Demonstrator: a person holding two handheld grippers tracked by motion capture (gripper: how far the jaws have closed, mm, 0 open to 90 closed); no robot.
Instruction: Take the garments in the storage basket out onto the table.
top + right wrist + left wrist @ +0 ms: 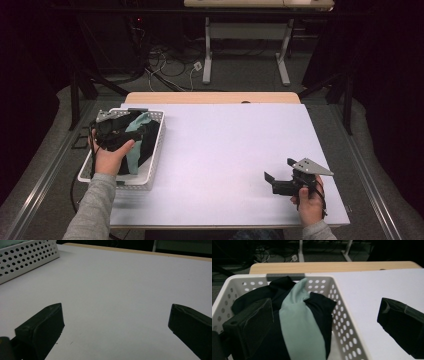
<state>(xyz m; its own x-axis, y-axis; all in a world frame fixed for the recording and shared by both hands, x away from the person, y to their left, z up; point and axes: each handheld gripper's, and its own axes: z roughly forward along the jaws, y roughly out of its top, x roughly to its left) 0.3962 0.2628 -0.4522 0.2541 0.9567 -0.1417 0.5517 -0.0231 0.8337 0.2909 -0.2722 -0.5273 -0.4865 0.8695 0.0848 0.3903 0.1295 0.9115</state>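
Observation:
A white perforated basket stands at the left of the white table top. It holds black clothes with a teal garment draped over them. My left gripper, held in a hand, hovers over the basket. In the left gripper view this gripper is open wide, one jaw above the black clothes beside the teal garment, the other past the basket wall over the table. My right gripper rests low at the table's front right, open with nothing between its jaws.
A wooden strip edges the table's far side. Beyond it stand another table's white legs and tangled cables on the floor. In the right gripper view the basket sits at the upper left, with bare table top ahead.

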